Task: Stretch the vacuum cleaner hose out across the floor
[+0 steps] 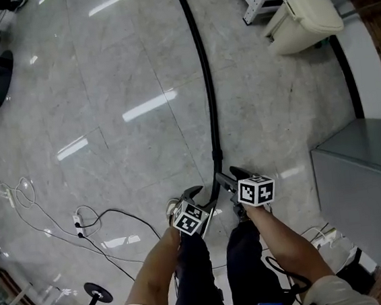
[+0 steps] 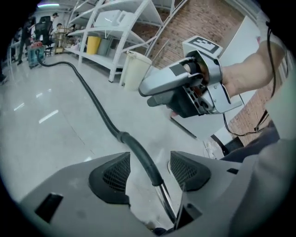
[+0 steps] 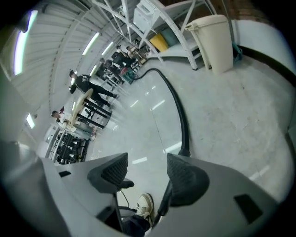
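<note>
Glossy grey tile floor (image 1: pixel 103 90), white shelving (image 2: pixel 121 28), brick wall (image 2: pixel 196 25), beige bin (image 1: pixel 301 18).

I count one black hose (image 1: pixel 204 79). There are two grippers, my left gripper (image 1: pixel 196 192) and my right gripper (image 1: pixel 223 177), and two marker cubes (image 1: pixel 256 190), one on each. I see one cream bin (image 1: pixel 302 20), one grey cabinet (image 1: pixel 363 184) and one shoe (image 3: pixel 144 203). The people far off are too small to count.

hose (image 1: pixel 208 79): far end cut by top edge | grey cabinet (image 1: pixel 363 184): cut at right edge | far people (image 3: pixel 88 90): too small to tell
</note>
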Available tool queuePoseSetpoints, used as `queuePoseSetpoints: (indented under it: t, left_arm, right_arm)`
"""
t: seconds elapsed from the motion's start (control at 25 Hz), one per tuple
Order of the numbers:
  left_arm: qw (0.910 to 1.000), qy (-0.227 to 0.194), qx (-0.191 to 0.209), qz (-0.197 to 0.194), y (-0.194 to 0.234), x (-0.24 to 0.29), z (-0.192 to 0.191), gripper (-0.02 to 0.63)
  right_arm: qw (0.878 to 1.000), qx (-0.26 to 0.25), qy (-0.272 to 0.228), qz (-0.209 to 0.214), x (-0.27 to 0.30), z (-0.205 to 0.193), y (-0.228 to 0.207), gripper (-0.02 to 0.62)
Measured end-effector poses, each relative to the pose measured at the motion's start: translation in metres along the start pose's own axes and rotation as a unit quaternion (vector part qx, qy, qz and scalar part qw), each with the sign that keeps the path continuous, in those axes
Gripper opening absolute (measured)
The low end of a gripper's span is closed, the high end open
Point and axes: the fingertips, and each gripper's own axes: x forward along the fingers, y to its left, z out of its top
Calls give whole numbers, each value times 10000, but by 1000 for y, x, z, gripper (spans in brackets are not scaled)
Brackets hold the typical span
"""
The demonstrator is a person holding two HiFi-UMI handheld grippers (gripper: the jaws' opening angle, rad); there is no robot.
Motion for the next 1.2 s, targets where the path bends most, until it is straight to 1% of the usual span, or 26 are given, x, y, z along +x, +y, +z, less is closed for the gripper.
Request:
queuePoseSetpoints:
  t: [0.12,0.24,0.4,0.56,0.64,0.76,0.88,1.04,1.2]
  left_arm:
    - [9991,-347,-147,207,0,-45,52,270]
    - [9953,-852,-232,399,-9,-100,113,268]
    - [9864,-1409,-370,766,-21,-172,171,231]
    - [9758,-1815,-387,1156,-26,-237,220,183]
    - [9709,-1980,-342,1305,-33,-274,240,163]
    - [9636,-2205,-301,1479,-57,-332,256,128]
    - [9535,-2511,-219,1651,-78,-378,281,97]
    - [9353,-2982,-82,1901,-103,-432,319,59]
    - [9215,-3281,88,2076,-133,-467,346,32]
  right_arm:
    - [9995,-252,-163,117,-33,34,42,268]
    - [9977,-558,-352,184,-73,66,87,268]
    - [9934,-908,-634,301,-124,104,149,267]
    - [9867,-1257,-937,430,-169,149,202,267]
    - [9825,-1443,-1081,466,-194,169,233,267]
    - [9754,-1741,-1263,480,-237,177,286,265]
    - [9649,-2091,-1518,460,-278,188,327,261]
    - [9510,-2407,-1885,469,-327,202,371,253]
    - [9389,-2606,-2205,435,-372,208,398,244]
